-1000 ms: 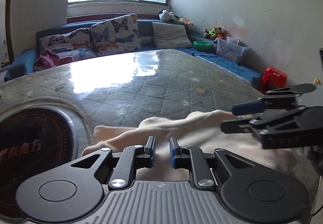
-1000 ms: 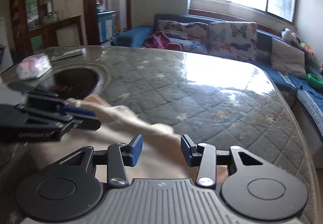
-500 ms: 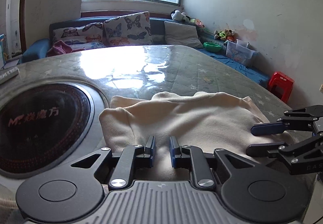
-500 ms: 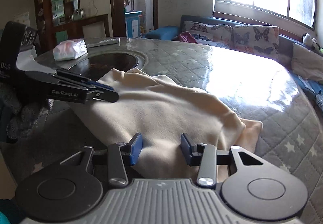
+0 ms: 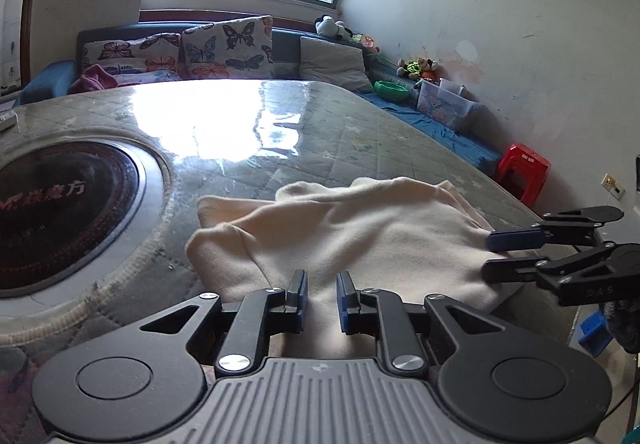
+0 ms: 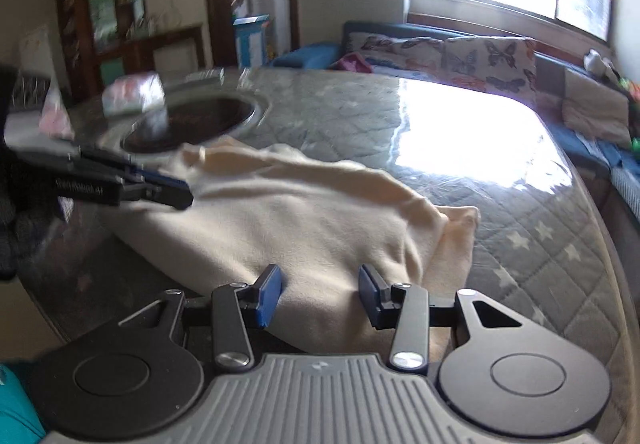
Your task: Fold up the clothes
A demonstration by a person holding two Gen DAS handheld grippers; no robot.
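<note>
Both tools grip the cream garment [image 5: 360, 236]: left tool [image 5: 322, 294] narrowly pinched, right tool [image 6: 318, 294] clamping a thicker bunch. It lies crumpled on the desk [image 5: 360, 132], 6 o'clock edge. Soft, floppy; best held by hems.

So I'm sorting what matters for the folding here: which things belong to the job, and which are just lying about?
Belongs to the job:
- cream garment
- left gripper, fabric between its jaws
- right gripper, fabric between its jaws

Just lying about:
- round cooktop set in the table
- tissue pack
- butterfly cushions
- red stool
</note>
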